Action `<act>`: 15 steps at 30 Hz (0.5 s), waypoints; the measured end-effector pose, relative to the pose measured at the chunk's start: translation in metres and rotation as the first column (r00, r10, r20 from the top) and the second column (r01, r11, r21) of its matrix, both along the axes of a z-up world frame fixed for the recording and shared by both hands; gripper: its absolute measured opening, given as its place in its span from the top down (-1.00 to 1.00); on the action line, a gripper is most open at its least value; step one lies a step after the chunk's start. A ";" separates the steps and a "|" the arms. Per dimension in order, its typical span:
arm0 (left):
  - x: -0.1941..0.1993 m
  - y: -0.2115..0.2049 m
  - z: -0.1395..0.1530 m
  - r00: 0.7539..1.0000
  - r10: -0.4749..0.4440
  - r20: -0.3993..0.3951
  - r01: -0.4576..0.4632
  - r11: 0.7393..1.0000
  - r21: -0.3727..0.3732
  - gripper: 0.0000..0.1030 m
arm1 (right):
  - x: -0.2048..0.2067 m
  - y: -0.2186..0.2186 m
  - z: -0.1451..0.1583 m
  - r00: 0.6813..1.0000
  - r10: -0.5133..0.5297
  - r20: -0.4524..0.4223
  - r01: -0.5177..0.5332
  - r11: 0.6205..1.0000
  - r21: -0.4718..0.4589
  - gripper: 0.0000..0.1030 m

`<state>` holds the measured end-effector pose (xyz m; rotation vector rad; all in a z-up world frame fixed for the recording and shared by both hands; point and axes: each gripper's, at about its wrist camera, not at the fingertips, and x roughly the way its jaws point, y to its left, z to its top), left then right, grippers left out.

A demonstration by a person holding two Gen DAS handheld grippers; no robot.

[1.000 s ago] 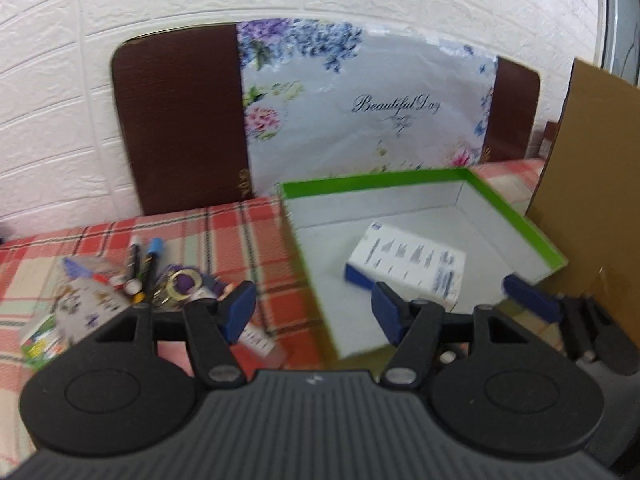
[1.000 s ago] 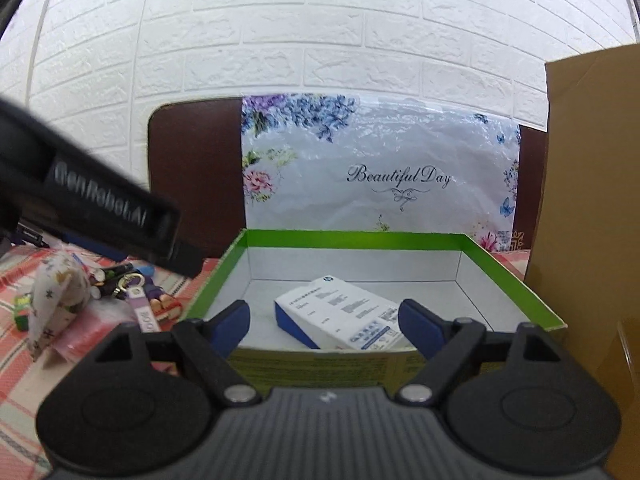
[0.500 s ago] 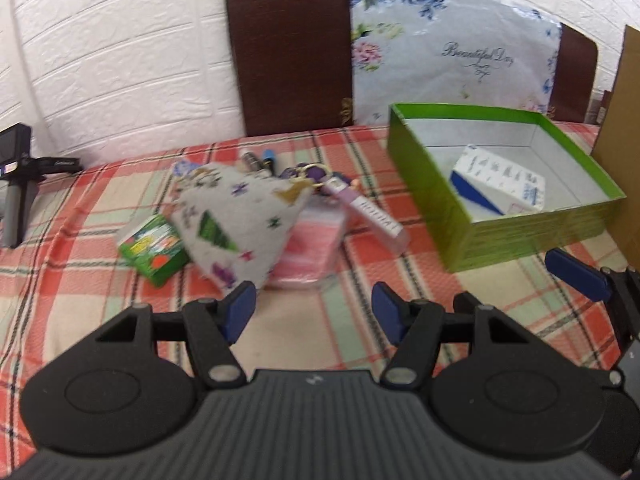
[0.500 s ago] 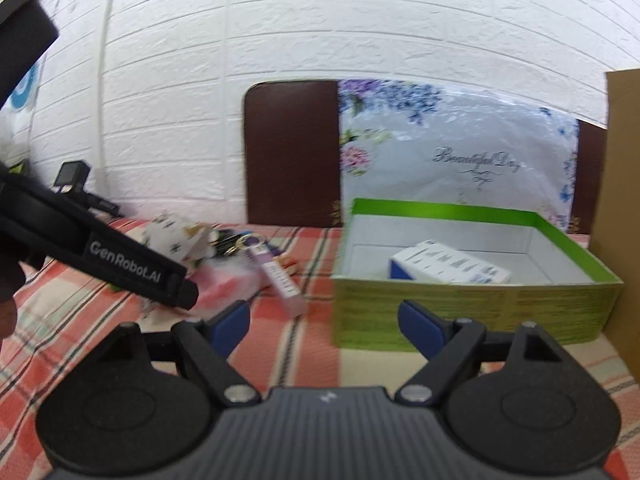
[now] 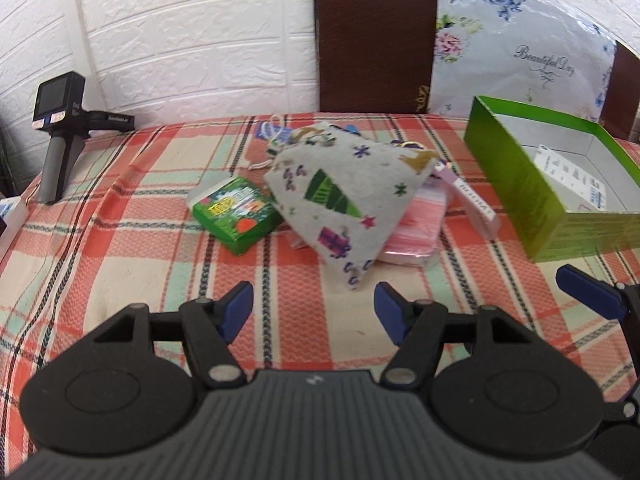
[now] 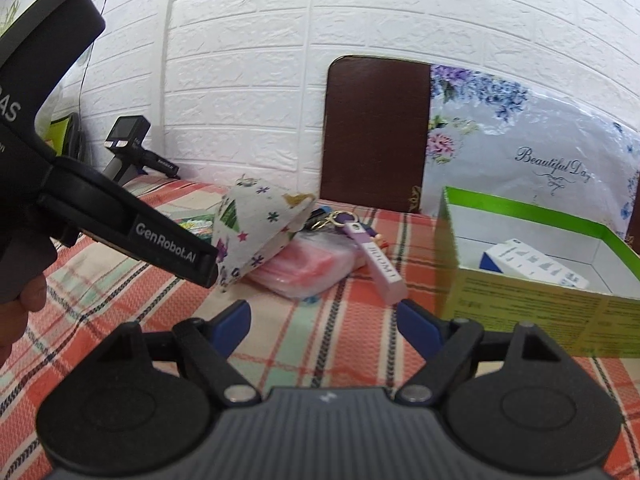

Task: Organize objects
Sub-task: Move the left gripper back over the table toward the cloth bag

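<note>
A grey cloth pouch (image 5: 344, 196) with a Christmas print lies on the plaid tablecloth over a pink packet (image 5: 420, 228). A small green box (image 5: 236, 214) sits to its left, and a pink keychain strap (image 5: 476, 208) to its right. The green box (image 5: 520, 184) at the right holds a white and blue carton (image 5: 572, 176). My left gripper (image 5: 314, 312) is open and empty, just short of the pouch. My right gripper (image 6: 324, 328) is open and empty, facing the pink packet (image 6: 308, 268) and strap (image 6: 380, 268); one of its fingertips (image 5: 588, 292) shows in the left wrist view.
A black handheld camera device (image 5: 60, 128) stands at the table's back left. A brown chair back with a floral cover (image 5: 400, 36) leans against the white brick wall. The left gripper body (image 6: 100, 208) crosses the left of the right wrist view.
Both grippers have pulled back and swung left, away from the green box and toward the pile of loose objects. Both have stayed open and empty.
</note>
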<state>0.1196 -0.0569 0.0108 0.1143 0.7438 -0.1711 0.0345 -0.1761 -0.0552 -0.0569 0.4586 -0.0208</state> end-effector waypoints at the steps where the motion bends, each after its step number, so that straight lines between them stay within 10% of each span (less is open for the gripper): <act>1: 0.002 0.003 -0.002 1.000 0.008 -0.004 -0.008 1.000 -0.002 -0.33 | 0.003 0.002 -0.001 1.000 0.007 -0.007 -0.007 1.000 0.002 -0.56; 15: 0.023 0.059 -0.010 0.991 0.124 -0.057 -0.130 0.985 -0.115 -0.33 | 0.056 0.020 0.008 0.998 0.062 0.009 -0.061 0.998 -0.020 -0.49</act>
